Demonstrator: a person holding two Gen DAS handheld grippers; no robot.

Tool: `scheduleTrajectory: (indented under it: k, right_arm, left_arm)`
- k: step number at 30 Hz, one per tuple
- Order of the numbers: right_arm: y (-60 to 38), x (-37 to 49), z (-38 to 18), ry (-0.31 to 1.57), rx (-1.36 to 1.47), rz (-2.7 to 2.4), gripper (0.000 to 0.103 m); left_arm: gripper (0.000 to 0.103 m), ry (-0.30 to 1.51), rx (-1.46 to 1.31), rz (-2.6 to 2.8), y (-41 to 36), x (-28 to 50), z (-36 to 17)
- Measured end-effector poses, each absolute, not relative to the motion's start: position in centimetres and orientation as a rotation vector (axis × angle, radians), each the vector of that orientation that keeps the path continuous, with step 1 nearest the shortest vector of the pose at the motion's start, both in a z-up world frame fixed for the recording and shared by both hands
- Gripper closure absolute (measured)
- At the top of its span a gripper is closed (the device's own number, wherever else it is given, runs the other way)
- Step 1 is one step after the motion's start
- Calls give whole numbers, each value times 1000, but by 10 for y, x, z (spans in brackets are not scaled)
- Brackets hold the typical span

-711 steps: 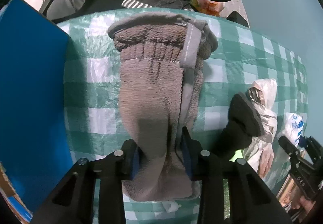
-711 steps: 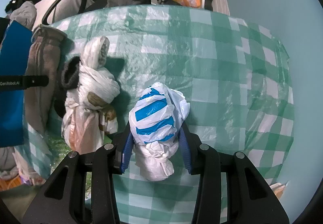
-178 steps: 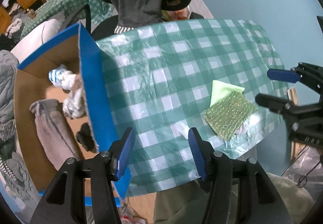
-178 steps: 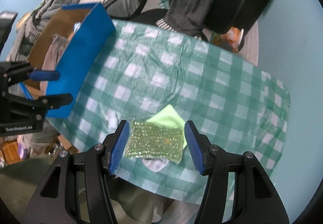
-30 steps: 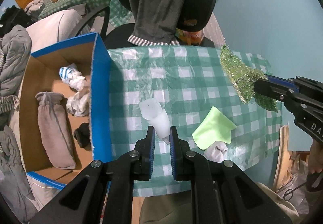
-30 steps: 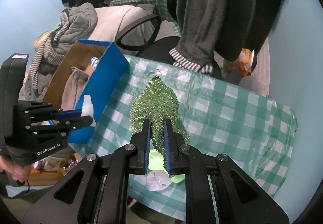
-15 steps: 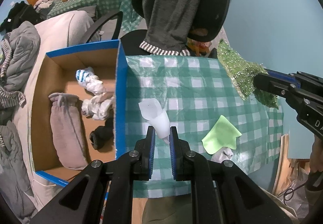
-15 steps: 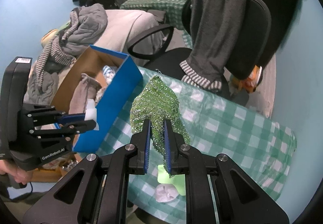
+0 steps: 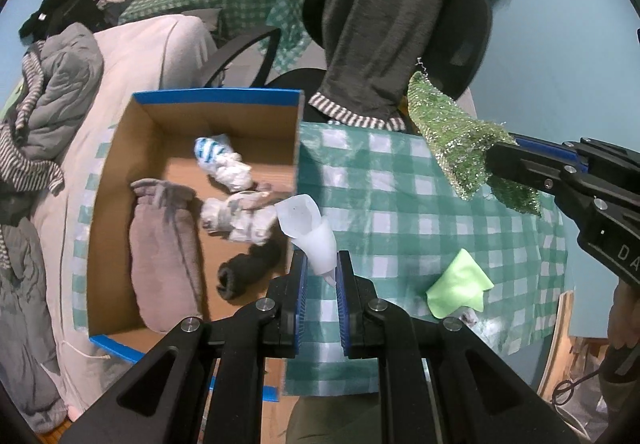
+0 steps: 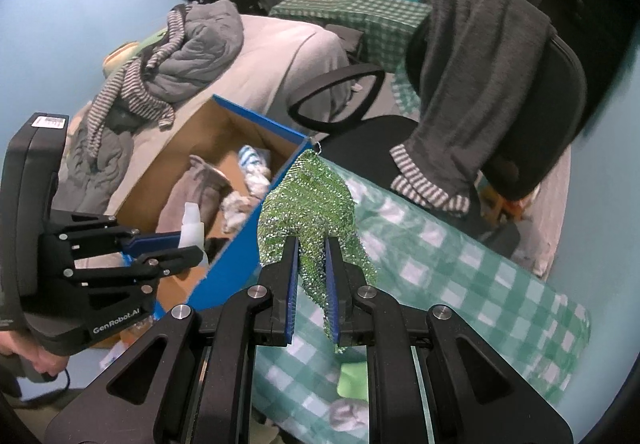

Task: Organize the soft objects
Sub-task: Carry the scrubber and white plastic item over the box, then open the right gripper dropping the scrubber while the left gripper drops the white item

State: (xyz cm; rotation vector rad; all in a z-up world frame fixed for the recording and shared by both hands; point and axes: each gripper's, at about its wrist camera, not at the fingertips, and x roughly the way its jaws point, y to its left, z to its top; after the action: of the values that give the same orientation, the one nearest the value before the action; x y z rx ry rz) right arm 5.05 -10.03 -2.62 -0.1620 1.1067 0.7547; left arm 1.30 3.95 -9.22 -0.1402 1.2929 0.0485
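Observation:
My left gripper (image 9: 320, 276) is shut on a white plastic piece (image 9: 308, 232) and holds it above the right wall of the blue cardboard box (image 9: 216, 97). The box holds a brown fleece bag (image 9: 164, 240), tied plastic bags (image 9: 224, 163) and a dark sock (image 9: 248, 268). My right gripper (image 10: 311, 256) is shut on a glittery green cloth (image 10: 312, 203), held in the air over the checked table (image 10: 460, 284) near the box's corner. A light green cloth (image 9: 460, 284) and a white wad (image 9: 466, 314) lie on the table.
A black office chair (image 9: 400, 15) with a grey sweater over its back stands behind the table. A bed (image 9: 132, 47) with grey clothes lies left of the box. The blue wall (image 9: 560, 43) is to the right.
Both grippers have moved left toward the box with their loads. The left gripper's plastic piece now hangs over the box wall; the green cloth is nearer the box corner.

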Motion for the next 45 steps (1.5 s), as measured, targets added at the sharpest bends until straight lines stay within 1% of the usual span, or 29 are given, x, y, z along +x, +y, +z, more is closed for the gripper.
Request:
scheduleTrajectory:
  k: [9,19,33,45]
  right_arm:
    - [-53,54,-27,1105,-200,829,91]
    - [-5,62,-36,1127,-231,884,91]
    - [56,65,-60,1189,-276,929,91]
    - [88,61,-76,1232,-304,944,90]
  left_arm:
    - [90,1283,-186,126,85,7,-90]
    - [90,1298,-225,186,126,4,-102]
    - [89,1338,-248,207,161,12,-127]
    - [87,1368,-281,224,185,13,-144]
